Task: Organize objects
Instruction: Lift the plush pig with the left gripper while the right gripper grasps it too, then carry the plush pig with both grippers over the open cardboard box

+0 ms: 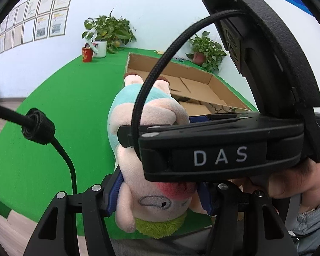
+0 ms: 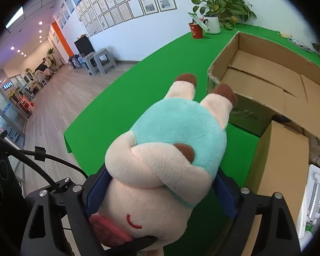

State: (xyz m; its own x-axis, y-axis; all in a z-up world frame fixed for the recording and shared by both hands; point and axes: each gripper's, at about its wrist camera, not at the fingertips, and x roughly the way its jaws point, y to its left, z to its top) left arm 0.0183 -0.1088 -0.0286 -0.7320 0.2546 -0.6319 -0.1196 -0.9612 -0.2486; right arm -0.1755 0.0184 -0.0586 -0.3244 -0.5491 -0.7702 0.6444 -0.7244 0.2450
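Note:
A plush pig [image 2: 177, 128] in a teal shirt hangs above the green table [image 2: 138, 74], its legs pointing toward an open cardboard box [image 2: 224, 49]. My right gripper [image 2: 160, 189] is shut on the toy's body, with the blue pads touching both sides. In the left wrist view the plush pig [image 1: 151, 111] is upside down, and my left gripper [image 1: 157, 194] is shut on its head. The right gripper's black housing [image 1: 219, 155] crosses in front of the toy and hides part of it. Behind it lies the cardboard box [image 1: 202, 85], holding only its loose flaps.
A smaller closed carton [image 2: 281, 155] and a white object [image 2: 313, 198] sit at the right. A red cup [image 2: 195, 29], a white mug [image 2: 212, 24] and potted plants [image 1: 207, 51] stand at the table's far edge. Grey stools [image 2: 100, 61] stand on the floor. A person's hand [image 1: 288, 181] grips the right tool.

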